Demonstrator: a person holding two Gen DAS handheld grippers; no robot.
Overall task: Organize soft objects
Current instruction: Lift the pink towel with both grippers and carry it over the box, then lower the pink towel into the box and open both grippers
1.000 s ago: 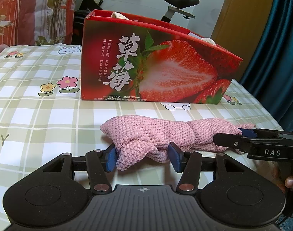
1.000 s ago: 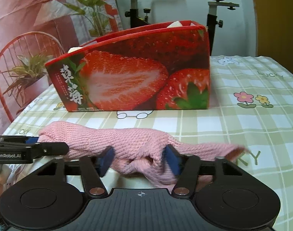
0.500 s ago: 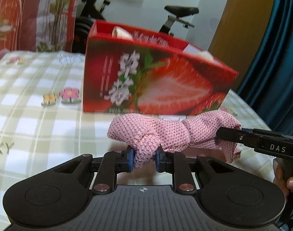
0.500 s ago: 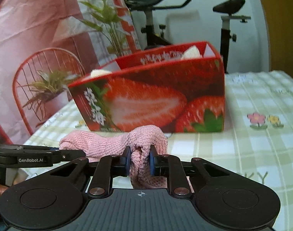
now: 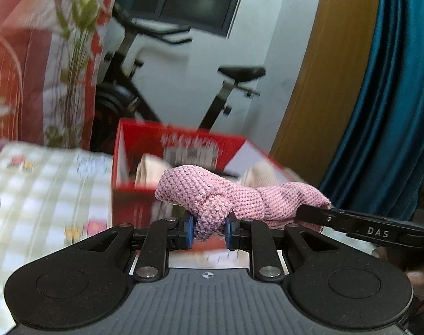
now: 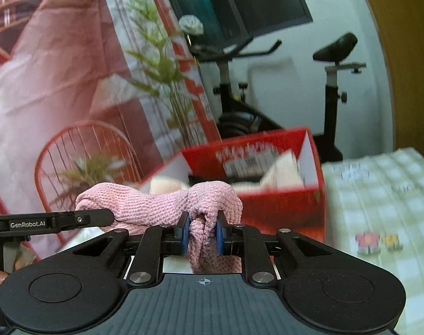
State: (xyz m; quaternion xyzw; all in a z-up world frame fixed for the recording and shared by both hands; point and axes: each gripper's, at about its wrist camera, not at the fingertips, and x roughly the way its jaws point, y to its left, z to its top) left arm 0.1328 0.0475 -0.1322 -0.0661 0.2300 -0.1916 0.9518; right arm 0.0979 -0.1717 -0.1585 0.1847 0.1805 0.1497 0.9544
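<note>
A pink knitted cloth (image 5: 226,195) hangs in the air between both grippers, above the table and in front of the red strawberry box (image 5: 134,150). My left gripper (image 5: 210,230) is shut on its left end. My right gripper (image 6: 202,233) is shut on its right end (image 6: 212,203). In the left wrist view the right gripper's finger (image 5: 351,220) comes in from the right. In the right wrist view the left gripper's finger (image 6: 58,220) comes in from the left. The open box (image 6: 318,184) holds pale folded items (image 6: 281,167).
The table has a green checked cloth with flower prints (image 6: 379,195). Behind the box stand an exercise bike (image 6: 332,83), a red wire chair (image 6: 81,153), a plant (image 6: 167,83) and a teal curtain (image 5: 393,97).
Both grippers closed on the pink cloth and lifted it off the table. They now hold it higher, level with the box's open top, whose inside has come into view.
</note>
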